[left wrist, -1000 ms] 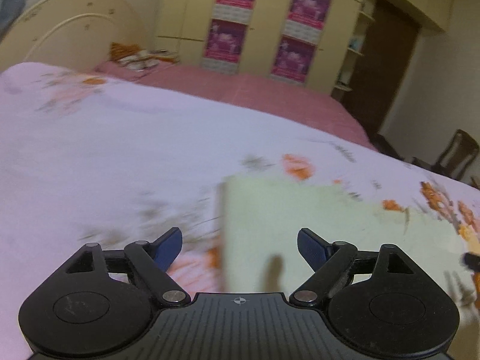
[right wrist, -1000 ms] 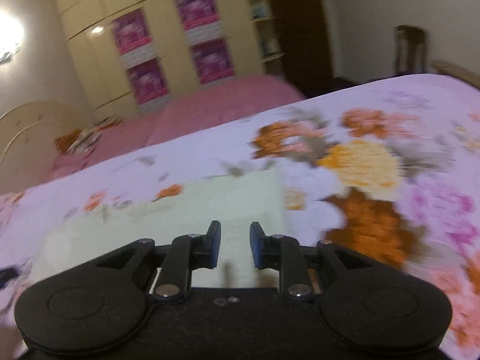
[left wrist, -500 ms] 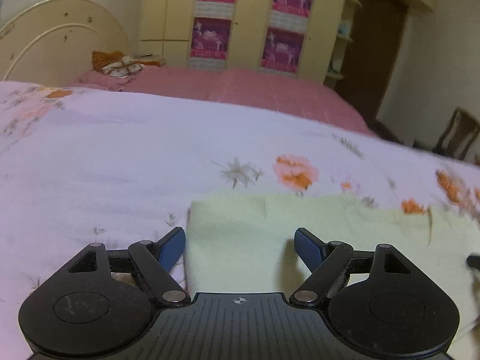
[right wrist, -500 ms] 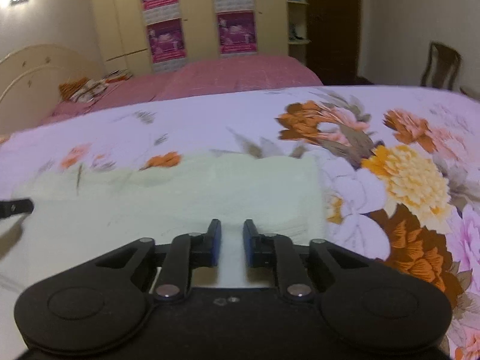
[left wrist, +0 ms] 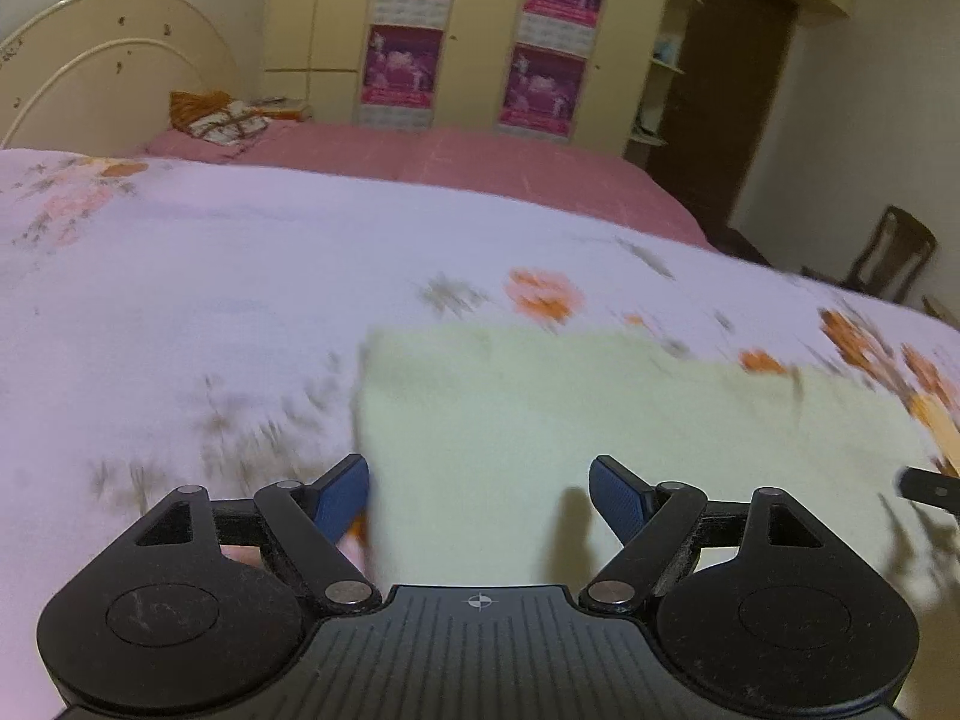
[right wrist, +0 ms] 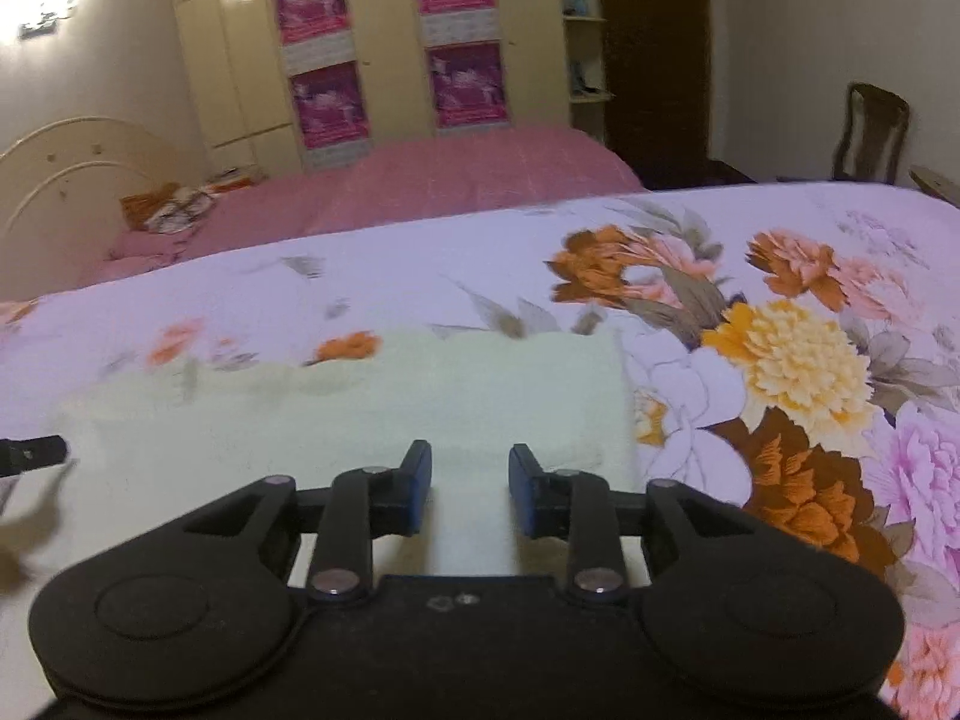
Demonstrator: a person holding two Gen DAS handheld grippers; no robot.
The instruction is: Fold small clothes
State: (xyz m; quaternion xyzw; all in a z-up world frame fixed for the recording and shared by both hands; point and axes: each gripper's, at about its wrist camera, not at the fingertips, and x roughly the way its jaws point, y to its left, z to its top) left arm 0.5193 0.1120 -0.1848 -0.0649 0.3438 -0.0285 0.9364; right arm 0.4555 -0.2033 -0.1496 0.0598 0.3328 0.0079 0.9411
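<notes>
A pale green cloth (left wrist: 600,420) lies flat on the flowered bedspread (left wrist: 210,276) of the bed. The left claw (left wrist: 479,495) hovers over the cloth's left end, jaws spread wide, nothing between the pads. The right claw (right wrist: 470,489) sits over the cloth's right end (right wrist: 420,396); its jaws have just been opening and stand narrowly apart, with the cloth seen beneath the gap but not pinched. Beyond lie a pink bed (left wrist: 480,162), a postered wardrobe (left wrist: 474,30) and a chair (right wrist: 870,132).
</notes>
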